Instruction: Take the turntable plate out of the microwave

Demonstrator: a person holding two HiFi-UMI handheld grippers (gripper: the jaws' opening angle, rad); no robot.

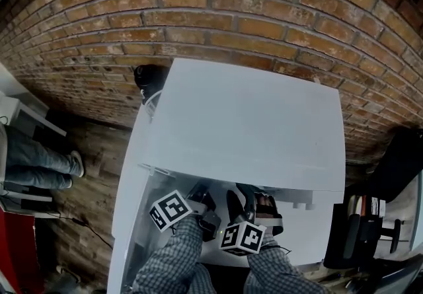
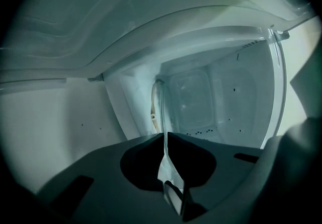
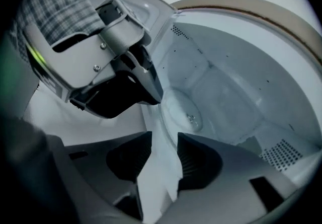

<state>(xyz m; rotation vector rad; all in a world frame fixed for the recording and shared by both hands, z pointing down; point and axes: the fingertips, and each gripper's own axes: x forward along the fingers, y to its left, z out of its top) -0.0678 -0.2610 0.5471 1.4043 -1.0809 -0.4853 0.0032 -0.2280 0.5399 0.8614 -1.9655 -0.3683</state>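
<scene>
Lower frame: my left gripper (image 2: 165, 136) clamps the turntable plate (image 3: 183, 112) by its rim, likely to draw it from the microwave (image 1: 244, 121); right gripper (image 3: 164, 140), jaws apart, stands ready beside it.

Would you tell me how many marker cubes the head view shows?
2. One black-and-white marker cube rides on the left tongs, at the open front of the white microwave; the other is on the right tongs, right of it. None seems hidden.
</scene>
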